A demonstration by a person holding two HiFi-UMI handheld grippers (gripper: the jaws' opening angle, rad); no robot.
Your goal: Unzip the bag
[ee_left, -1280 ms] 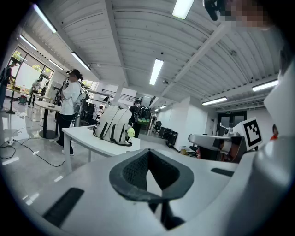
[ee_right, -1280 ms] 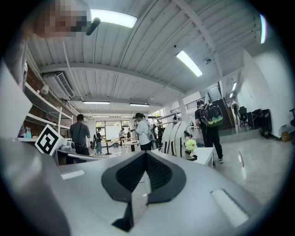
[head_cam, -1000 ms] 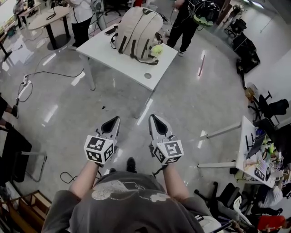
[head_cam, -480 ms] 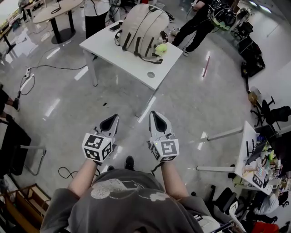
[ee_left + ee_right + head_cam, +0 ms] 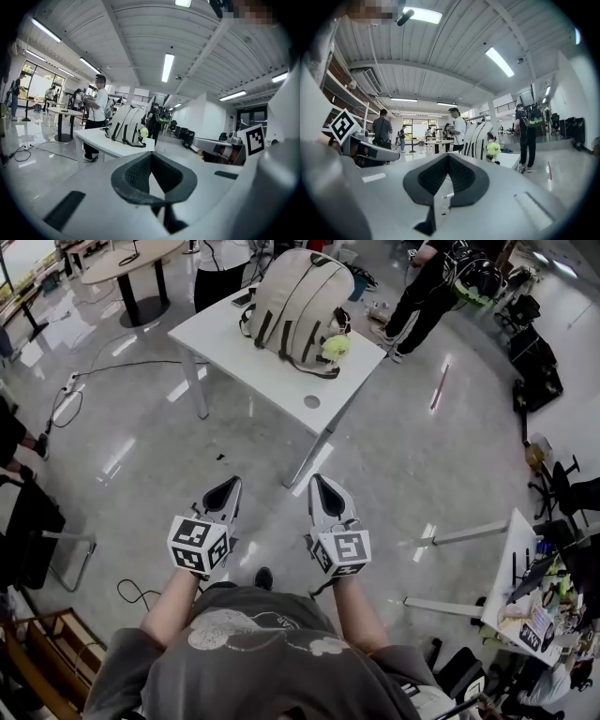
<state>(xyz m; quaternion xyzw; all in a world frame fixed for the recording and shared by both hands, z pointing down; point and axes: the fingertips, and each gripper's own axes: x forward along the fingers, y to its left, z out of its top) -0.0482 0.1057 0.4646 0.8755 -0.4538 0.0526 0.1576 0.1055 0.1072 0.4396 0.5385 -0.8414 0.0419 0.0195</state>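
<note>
Head view looks steeply down on the left gripper (image 5: 228,491) and the right gripper (image 5: 323,491), held side by side over the glossy floor (image 5: 394,465), both pointing toward a white table (image 5: 253,367). The beige bag (image 5: 300,298) with dark straps stands upright on the far part of that table, well apart from both grippers. A yellow-green plush toy (image 5: 336,347) hangs at its near right side.

Compared with a second ago, the grippers hold almost the same pose and spacing. The table and bag sit slightly further right and a little larger in the head view. A person in dark clothes (image 5: 433,282) beyond the table has shifted to the right.

In the left gripper view, the left gripper (image 5: 151,159) has its jaws clenched together at the tips with nothing between them. The bag (image 5: 123,130) and plush toy (image 5: 144,133) stand ahead on the table (image 5: 105,143).

In the right gripper view, the right gripper (image 5: 447,159) is likewise closed and empty. The bag (image 5: 479,137) and plush toy (image 5: 493,149) lie ahead, a little to the right.
</note>
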